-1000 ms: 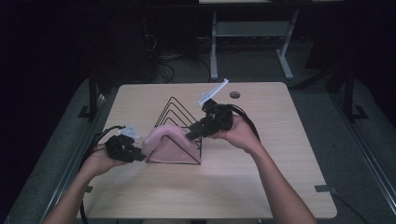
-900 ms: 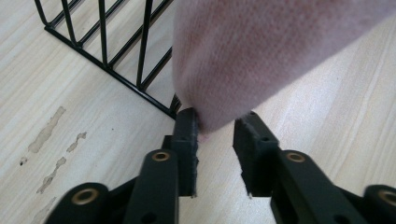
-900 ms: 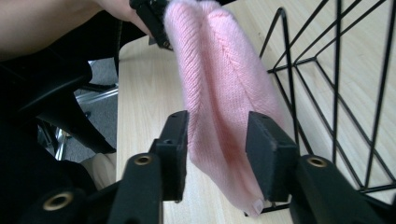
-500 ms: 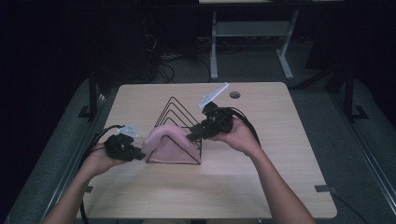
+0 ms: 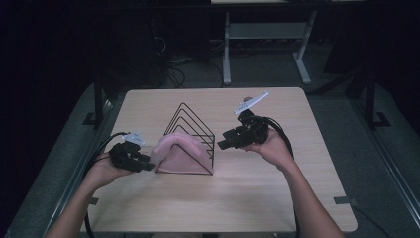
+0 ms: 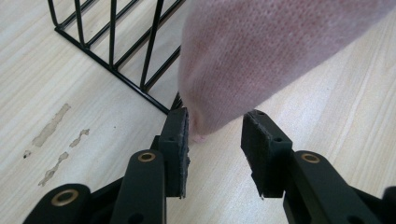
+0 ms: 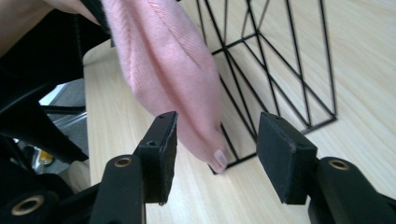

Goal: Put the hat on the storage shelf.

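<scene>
Your left hand-held gripper (image 6: 215, 140) and right hand-held gripper (image 7: 217, 154) have just been opening, both released; the pink sock (image 5: 179, 152) draped on the wire rack (image 5: 190, 124) is light, soft, floppy, so pinch its ends.

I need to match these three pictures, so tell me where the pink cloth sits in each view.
High view: the pink cloth hangs over the front of the black wire rack, centre-left on the table.
Left gripper view: upper right, its tip dipping between the fingers.
Right gripper view: upper left, running down to just above the fingers.
Shared landmark: the black wire rack beside the cloth.
</scene>
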Demonstrator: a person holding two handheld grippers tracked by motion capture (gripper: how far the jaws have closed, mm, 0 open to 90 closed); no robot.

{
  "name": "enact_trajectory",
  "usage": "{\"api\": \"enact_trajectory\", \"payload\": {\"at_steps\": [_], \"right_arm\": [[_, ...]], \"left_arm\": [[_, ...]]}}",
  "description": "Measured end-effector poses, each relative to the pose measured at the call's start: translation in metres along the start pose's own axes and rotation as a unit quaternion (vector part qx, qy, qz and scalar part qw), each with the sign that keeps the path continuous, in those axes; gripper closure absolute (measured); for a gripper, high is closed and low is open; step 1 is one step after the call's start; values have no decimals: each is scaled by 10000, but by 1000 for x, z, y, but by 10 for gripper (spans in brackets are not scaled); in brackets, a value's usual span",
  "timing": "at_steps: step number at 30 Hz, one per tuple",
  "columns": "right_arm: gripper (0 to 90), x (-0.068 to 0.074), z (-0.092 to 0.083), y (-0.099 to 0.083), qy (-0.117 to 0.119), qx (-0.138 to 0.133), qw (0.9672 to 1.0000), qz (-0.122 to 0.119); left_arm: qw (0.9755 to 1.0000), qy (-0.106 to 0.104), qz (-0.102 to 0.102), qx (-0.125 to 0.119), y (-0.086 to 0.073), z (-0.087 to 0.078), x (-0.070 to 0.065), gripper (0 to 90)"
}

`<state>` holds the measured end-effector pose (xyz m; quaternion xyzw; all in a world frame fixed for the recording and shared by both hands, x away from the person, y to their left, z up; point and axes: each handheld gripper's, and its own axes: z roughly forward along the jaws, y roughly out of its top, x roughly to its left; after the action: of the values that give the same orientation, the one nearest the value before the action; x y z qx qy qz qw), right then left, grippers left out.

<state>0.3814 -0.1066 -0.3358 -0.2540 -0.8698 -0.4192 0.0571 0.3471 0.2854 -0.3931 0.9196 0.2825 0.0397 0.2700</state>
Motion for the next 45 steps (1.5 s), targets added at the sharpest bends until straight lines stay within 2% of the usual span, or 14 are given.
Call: {"api": "enact_trajectory", "payload": {"at_steps": [3,4,9,15,17,24,36,45], "right_arm": [[453,-2,-4,-2,-49,-41,10000,6],[416,-4,-8,-4,-112,-61,9999,54],[378,-10,-15,-10,-242,-136,9994,194],[352,-16,-19,-18,-296,-144,9990,290],[352,-18,-21,-21,-324,-135,9987,381],[334,-23,-26,-31,-368,-86,9982,463],[327,-30,-47,-52,-543,-109,9959,709],[319,-32,-59,-67,-675,-164,9939,860]], "left_arm": [[10000,-1,-23,-7,-1,-2,1,607],[10000,-8,-35,-7,-1,-3,2,607],[10000,19,-75,-39,-2,-4,2,594],[10000,39,-76,-43,-4,-6,3,576],[9999,47,-87,-28,-5,-7,4,571],[9998,83,-179,-88,-6,-9,5,539],[9999,123,-104,-56,-5,-10,5,506],[9999,67,-112,-35,-4,-9,3,497]]}}
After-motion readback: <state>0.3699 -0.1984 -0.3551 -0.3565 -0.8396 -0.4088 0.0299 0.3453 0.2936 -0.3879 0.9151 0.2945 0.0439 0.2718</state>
